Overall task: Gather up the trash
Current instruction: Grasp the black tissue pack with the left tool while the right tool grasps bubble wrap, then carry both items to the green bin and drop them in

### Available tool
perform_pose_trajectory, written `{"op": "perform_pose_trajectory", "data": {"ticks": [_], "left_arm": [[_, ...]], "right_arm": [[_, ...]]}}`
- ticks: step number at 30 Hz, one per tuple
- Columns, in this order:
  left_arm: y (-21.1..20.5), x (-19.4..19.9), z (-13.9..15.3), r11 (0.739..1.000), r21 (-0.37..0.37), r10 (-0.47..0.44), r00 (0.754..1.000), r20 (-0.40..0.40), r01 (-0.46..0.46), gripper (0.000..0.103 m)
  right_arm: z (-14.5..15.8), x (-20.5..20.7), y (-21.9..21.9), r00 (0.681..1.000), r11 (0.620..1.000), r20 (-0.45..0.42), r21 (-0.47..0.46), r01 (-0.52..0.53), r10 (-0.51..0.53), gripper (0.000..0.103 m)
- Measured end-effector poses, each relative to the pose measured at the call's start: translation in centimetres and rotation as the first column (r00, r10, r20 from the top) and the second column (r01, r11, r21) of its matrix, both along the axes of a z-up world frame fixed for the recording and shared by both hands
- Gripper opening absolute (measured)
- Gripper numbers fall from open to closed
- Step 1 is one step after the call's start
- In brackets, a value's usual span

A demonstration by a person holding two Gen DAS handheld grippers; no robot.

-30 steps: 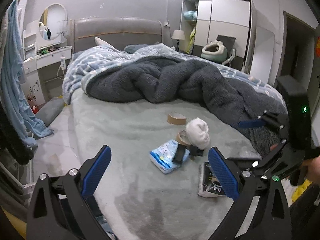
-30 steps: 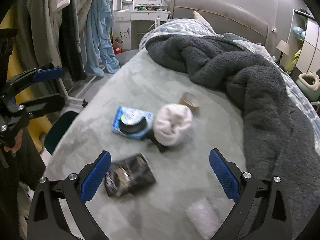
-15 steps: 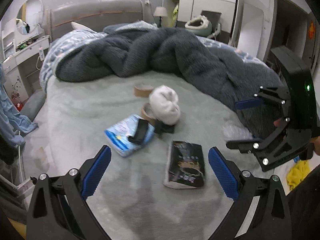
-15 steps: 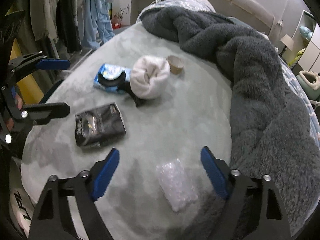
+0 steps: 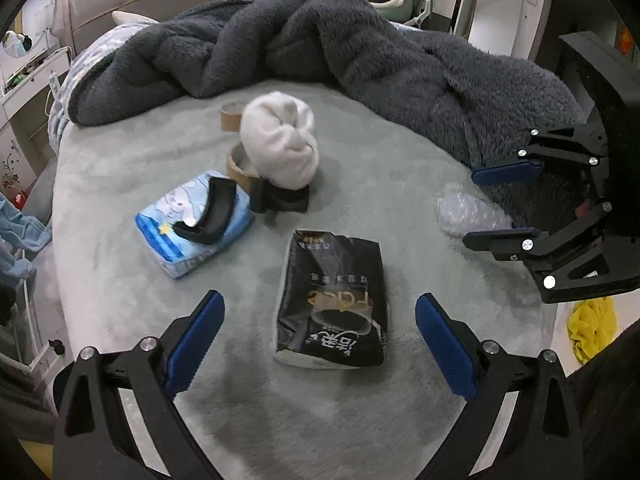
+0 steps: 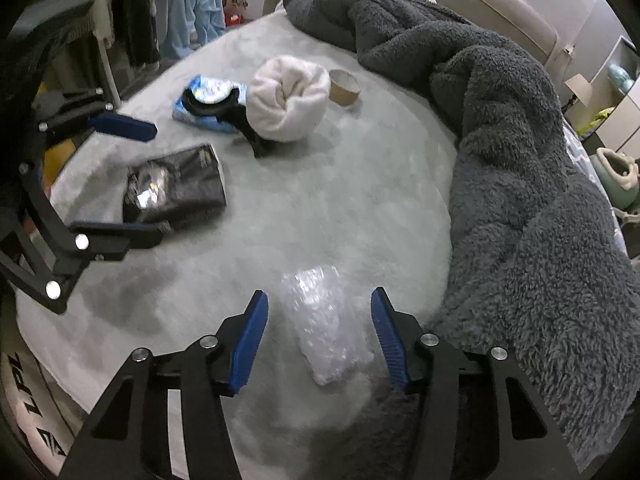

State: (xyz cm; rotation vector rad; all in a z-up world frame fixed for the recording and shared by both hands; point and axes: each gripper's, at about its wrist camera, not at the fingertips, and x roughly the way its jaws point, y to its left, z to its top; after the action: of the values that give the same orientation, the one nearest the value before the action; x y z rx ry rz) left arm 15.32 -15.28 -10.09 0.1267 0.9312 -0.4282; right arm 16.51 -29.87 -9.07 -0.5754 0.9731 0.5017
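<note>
A bed covered by a pale grey-green plush sheet (image 6: 360, 200) is seen, with a thick dark grey fleece blanket (image 6: 520, 160) heaped along its far and right sides. A rolled white fluffy towel (image 5: 280, 144) lies at the middle. Nearer, a glossy black rectangular packet (image 5: 332, 300) lies flat between the released fingers of the left gripper (image 5: 318, 338). At the right, a crinkled clear plastic wrapper (image 6: 324, 324) is straddled by the right gripper (image 6: 318, 338), its fingers spread and not touching it.

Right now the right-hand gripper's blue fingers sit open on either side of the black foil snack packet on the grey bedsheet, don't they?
Not quite: the right gripper straddles the clear crinkly plastic wrapper, as the right wrist view shows. The black foil snack packet lies between the left gripper's fingers.
</note>
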Motion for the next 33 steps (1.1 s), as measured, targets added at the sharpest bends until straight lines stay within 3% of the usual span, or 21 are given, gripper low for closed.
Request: {"op": "perform_pose_trajectory", "data": {"ticks": [2,7,11,13,15,21,33], "left_arm": [[-0.1,0.1,-0.3,1.0,0.006,0.0,1.0,-0.008,0.0,0.096],[-0.6,0.6,-1.1,1.0,0.025,-0.001,0.999,-0.037,0.002,0.081],[-0.9,0.7,-1.3,0.999,0.034,-0.007,0.999,-0.04,0.008,0.074],[-0.9,0.6,-1.2,0.999,0.038,-0.012,0.999,-0.036,0.013,0.062],[-0.7,0.5,-1.0,0.999,0.036,-0.019,0.999,-0.037,0.02,0.058],[0.2,0.1,0.0,1.0,0.005,-0.025,0.999,-0.021,0.025,0.055],[3.8,-0.6,3.1,0.999,-0.029,0.025,0.996,0.089,-0.022,0.055]], "right_arm": [[-0.3,-0.1,-0.2,1.0,1.0,-0.008,-0.01,-0.001,0.001,0.053],[-1.1,-0.2,0.0,1.0,0.999,-0.02,-0.044,-0.01,0.009,0.052],[-1.4,0.0,0.1,0.999,0.998,-0.031,-0.055,-0.006,0.004,0.044],[-1.5,0.2,0.2,0.999,0.998,-0.034,-0.067,0.001,-0.003,0.041],[-1.7,0.5,0.5,0.999,0.997,-0.039,-0.079,0.005,-0.008,0.037],[-1.4,1.8,1.0,0.998,0.998,-0.043,-0.06,0.036,-0.039,0.033],[2.4,3.5,2.4,0.995,0.979,-0.056,0.179,0.093,-0.085,0.033]]}}
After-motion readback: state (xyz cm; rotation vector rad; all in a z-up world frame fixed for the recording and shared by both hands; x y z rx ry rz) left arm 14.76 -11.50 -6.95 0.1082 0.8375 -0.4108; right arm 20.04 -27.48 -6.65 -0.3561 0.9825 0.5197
